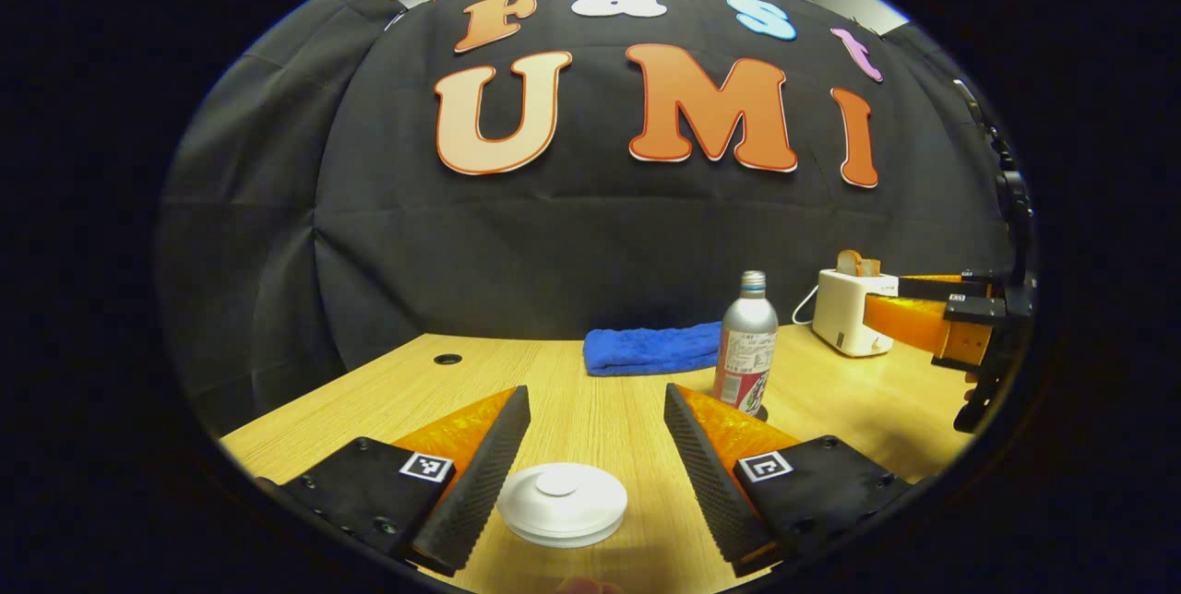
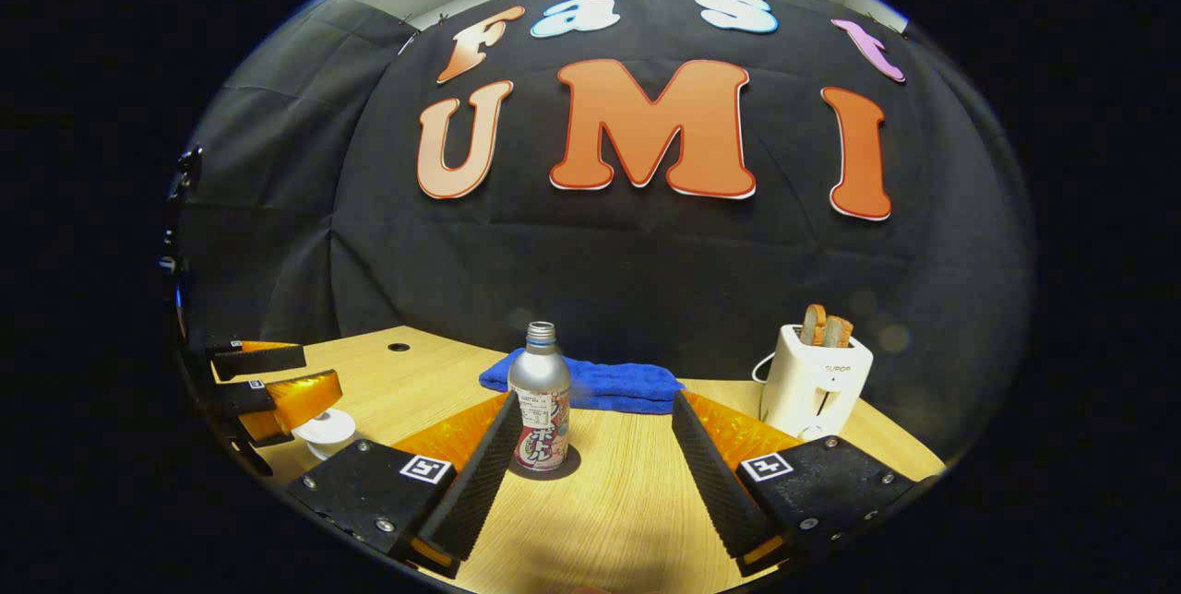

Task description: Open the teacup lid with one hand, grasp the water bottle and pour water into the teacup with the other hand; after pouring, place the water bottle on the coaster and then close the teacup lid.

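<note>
While the white round teacup lid [image 1: 562, 504] sits low between the spread jaws of the left gripper [image 1: 590, 483], neither finger touches it, so the lid-opening step looks about to begin; the cup beneath is hidden. Next, the jaws would need to close squarely on the lid's rim or small centre knob. Across the wooden tabletop [image 2: 637, 502], the silver metal water bottle [image 2: 540, 400] stands upright on a dark round coaster [image 2: 554, 465], framed by the open, empty jaws of the right gripper [image 2: 590, 483] but well ahead of them. Behind lie a blue folded towel [image 2: 600, 384] and a white toaster [image 2: 814, 382] holding bread. Open wood surrounds bottle and lid, giving free room; the lid sits near the tabletop's front edge.
</note>
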Tool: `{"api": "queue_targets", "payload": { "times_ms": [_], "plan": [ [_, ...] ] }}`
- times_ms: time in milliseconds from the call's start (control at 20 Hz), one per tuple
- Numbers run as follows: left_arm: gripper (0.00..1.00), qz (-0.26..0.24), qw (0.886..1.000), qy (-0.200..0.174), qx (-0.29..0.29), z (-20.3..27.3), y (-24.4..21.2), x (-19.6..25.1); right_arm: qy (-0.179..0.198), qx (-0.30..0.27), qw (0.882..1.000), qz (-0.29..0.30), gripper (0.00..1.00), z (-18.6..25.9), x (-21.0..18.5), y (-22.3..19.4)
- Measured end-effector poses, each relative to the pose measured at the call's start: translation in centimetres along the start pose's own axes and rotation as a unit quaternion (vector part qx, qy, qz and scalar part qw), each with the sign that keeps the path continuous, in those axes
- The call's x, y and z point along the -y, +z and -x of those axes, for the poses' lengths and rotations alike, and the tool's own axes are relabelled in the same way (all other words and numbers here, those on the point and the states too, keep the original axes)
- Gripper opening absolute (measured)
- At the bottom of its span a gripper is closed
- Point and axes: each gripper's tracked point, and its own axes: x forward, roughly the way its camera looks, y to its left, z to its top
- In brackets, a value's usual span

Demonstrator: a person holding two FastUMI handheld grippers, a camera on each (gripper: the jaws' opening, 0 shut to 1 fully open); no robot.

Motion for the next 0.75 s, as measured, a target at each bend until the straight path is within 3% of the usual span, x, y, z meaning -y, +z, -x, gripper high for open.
{"api": "queue_targets", "payload": {
  "times_ms": [200,250,300,500,600,750],
  "plan": [
    [0.98,0.004,0.999,-0.002,0.035,1.7,3.1,1.3,-0.012,0.019,1.000,0.004,0.98,2.7,0.7,1.2],
    [0.97,0.005,0.999,-0.005,0.041,2.1,3.7,1.9,-0.014,0.022,1.000,0.003,0.94,3.2,0.8,1.3],
    [0.97,0.004,0.999,-0.007,0.046,2.6,4.2,2.3,-0.016,0.024,1.000,0.000,0.98,3.8,0.9,1.4],
    [0.94,0.002,0.998,-0.008,0.059,4.3,5.6,3.0,-0.019,0.033,0.999,-0.006,0.98,5.9,1.2,2.1],
    [1.00,-0.007,0.999,-0.008,0.045,4.9,5.2,3.4,-0.024,0.037,0.999,-0.009,0.98,6.7,1.5,2.2],
    [1.00,-0.005,0.999,-0.008,0.053,5.7,5.8,3.7,-0.024,0.044,0.999,-0.018,0.98,7.8,1.5,2.8]
  ]
}}
